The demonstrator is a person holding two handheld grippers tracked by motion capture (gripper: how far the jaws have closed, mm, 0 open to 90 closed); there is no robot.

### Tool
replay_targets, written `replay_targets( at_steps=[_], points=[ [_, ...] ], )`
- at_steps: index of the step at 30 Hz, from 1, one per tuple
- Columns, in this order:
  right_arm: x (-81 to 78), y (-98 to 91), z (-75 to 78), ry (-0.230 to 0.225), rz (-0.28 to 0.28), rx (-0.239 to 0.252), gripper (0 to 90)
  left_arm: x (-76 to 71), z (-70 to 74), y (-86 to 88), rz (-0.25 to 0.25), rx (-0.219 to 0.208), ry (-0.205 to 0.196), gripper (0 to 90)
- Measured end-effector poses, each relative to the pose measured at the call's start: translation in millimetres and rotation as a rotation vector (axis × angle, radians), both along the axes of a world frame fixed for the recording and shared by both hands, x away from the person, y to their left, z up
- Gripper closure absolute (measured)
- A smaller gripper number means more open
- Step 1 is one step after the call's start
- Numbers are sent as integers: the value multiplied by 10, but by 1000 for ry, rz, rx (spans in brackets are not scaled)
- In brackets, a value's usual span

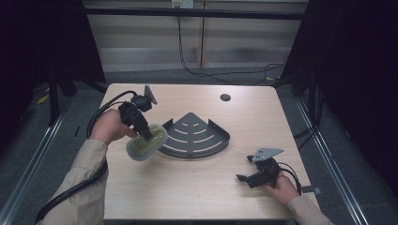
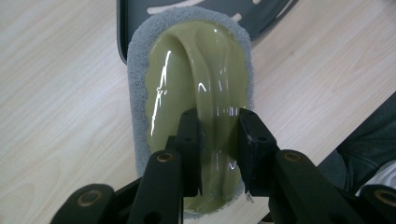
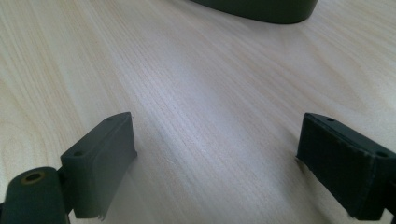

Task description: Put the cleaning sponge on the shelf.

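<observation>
High view, table: light wood table (image 1: 187,187), dark grommet hole (image 1: 225,97) near its far edge.
High view, rack: dark grey quarter-round corner shelf (image 1: 195,136) with slots, lying flat mid-table.
High view, my left gripper (image 1: 145,133): held up over the table's left half, angled down onto the scrubber (image 1: 146,143), which is tilted and sits just at the shelf's left corner, overlapping its edge.
High view, my right gripper (image 1: 244,178): low at the near right of the table, pointing left, well apart from the shelf and the scrubber.
Left gripper view, scrubber (image 2: 196,79): oval pad, grey sponge rim, glossy olive-green plastic top with a raised ridge handle down the middle.
Left gripper view, my jaws: clamped on that ridge handle, one pad each side, near the closer end of the scrubber.
Left gripper view, background: shelf (image 2: 140,11) corner sits under the scrubber's far end; wood table (image 2: 56,93) either side.
Right gripper view, my jaws: spread wide, nothing between them, bare wood table (image 3: 210,93) below.
Right gripper view, far edge: curved dark shelf (image 3: 261,10) wall at top.
</observation>
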State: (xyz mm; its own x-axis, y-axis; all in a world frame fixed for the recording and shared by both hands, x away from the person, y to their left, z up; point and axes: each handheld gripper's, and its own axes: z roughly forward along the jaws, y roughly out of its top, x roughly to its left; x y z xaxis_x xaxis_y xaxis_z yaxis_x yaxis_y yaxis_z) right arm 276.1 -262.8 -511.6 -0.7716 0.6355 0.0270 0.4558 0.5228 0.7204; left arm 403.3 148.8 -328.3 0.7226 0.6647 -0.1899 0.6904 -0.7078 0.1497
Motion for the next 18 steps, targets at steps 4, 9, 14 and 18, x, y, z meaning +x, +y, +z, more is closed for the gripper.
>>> replay_targets(
  at_steps=[4,9,14,18],
  points=[
    [0,0,0,0,0,0,106,48,8,-14,4,-3,-3,724],
    [0,0,0,0,0,0,106,101,-4,-40,20,-2,-11,724],
    [0,0,0,0,0,0,106,147,-21,-77,7,4,-16,724],
    [0,0,0,0,0,0,106,181,-34,-109,4,1,-15,724]
  ],
)
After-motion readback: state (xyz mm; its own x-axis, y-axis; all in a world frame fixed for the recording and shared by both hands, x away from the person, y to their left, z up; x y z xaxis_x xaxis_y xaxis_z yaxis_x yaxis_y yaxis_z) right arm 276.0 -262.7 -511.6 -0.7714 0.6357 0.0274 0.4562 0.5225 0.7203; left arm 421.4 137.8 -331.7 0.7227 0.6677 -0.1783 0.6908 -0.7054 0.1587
